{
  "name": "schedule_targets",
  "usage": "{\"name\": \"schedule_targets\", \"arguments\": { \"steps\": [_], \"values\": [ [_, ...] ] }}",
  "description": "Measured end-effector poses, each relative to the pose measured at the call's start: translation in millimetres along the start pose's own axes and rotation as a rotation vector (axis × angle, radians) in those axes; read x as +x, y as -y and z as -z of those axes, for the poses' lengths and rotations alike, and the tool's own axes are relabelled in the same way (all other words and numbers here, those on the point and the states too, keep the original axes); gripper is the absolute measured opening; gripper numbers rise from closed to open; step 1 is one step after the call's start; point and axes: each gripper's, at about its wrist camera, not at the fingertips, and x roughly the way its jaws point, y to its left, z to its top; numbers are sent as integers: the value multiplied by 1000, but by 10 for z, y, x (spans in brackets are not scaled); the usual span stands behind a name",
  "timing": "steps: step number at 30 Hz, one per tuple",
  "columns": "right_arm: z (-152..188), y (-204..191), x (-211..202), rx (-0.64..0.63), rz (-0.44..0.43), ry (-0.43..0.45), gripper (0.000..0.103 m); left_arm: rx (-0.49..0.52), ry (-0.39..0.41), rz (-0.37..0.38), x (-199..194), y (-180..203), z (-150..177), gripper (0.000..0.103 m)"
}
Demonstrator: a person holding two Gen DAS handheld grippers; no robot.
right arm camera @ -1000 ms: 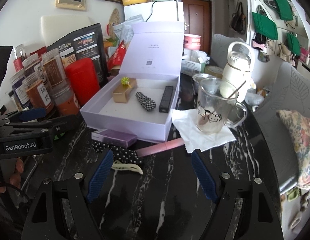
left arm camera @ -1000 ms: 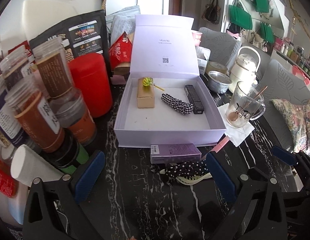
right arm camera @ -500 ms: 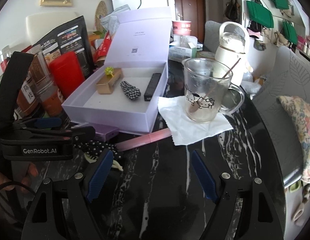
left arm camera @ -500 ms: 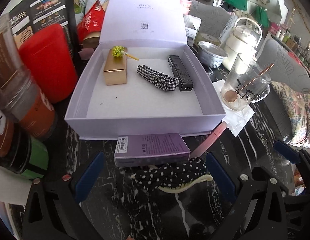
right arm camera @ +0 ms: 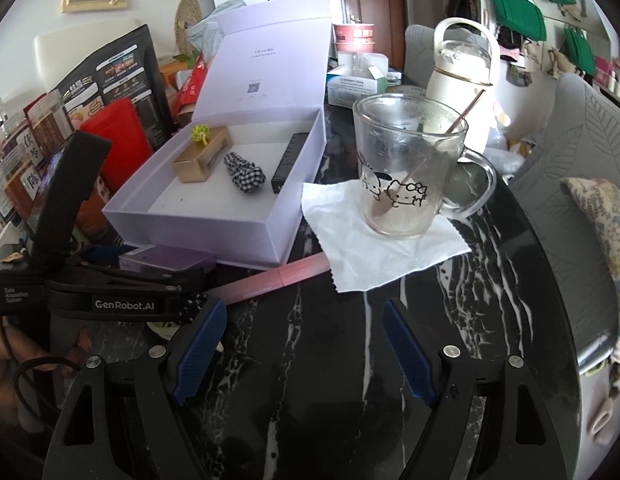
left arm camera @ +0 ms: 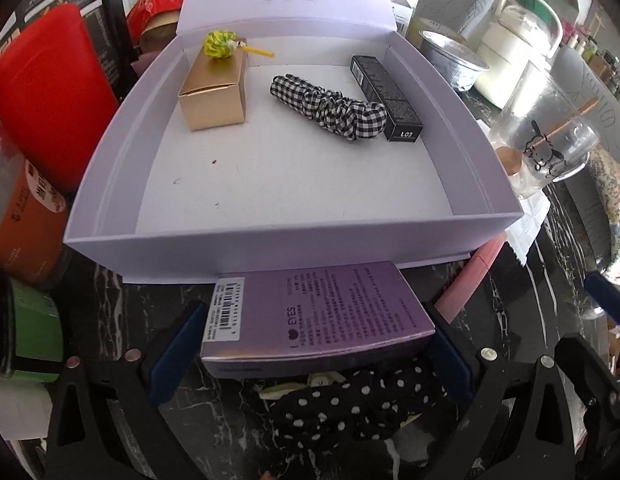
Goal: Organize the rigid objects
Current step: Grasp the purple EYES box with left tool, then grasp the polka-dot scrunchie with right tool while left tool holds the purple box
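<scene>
One flat purple box [left arm camera: 317, 320] printed with the word "EYES" lies on the black marble table [right arm camera: 349, 360], just in front of the near wall of an open lavender gift box [left arm camera: 270, 248]. The left gripper [left arm camera: 310, 348] straddles this purple box from above: its two blue pads [left arm camera: 174, 344] stand apart, one at each short end, and whether they touch the box cannot be told. A black hair tie with white dots [left arm camera: 349, 408] lies on the table just behind the purple box, nearer the camera and also between the pads. A long pink stick-shaped package [right arm camera: 270, 280] lies slanted along the gift box's near right corner, its far end tucked under a white napkin [right arm camera: 381, 248]. Inside the gift box, well apart from the left gripper, sit a gold carton [left arm camera: 214, 92] with a yellow-green lollipop [left arm camera: 218, 44] on top, a black-and-white checked scrunchie [left arm camera: 329, 106], and a slim black box [left arm camera: 385, 98] that touches the scrunchie. The right gripper [right arm camera: 306, 352] hangs over bare table with its blue pads wide apart and nothing between them; the pink package is just beyond its tips. A glass mug [right arm camera: 409, 168] with cartoon figures stands on the napkin, right of the gift box. A red canister [left arm camera: 46, 92] and jars crowd the left side.
</scene>
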Motion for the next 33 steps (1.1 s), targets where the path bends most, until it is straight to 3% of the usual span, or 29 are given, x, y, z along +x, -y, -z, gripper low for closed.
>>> {"name": "schedule_targets", "arguments": {
  "steps": [2, 14, 21, 33],
  "values": [
    [10, 26, 8, 8, -1, 1, 81, -32, -21, 6, 33, -26, -10, 103],
    [22, 80, 47, 21, -4, -7, 81, -3, 62, 48, -101, -1, 79, 97],
    [41, 13, 25, 17, -28, -5, 81, -35, 117, 64, -385, -117, 154, 97],
    [65, -284, 72, -18, -91, -24, 81, -141, 209, 34, -881, -558, 550, 97]
  ]
}}
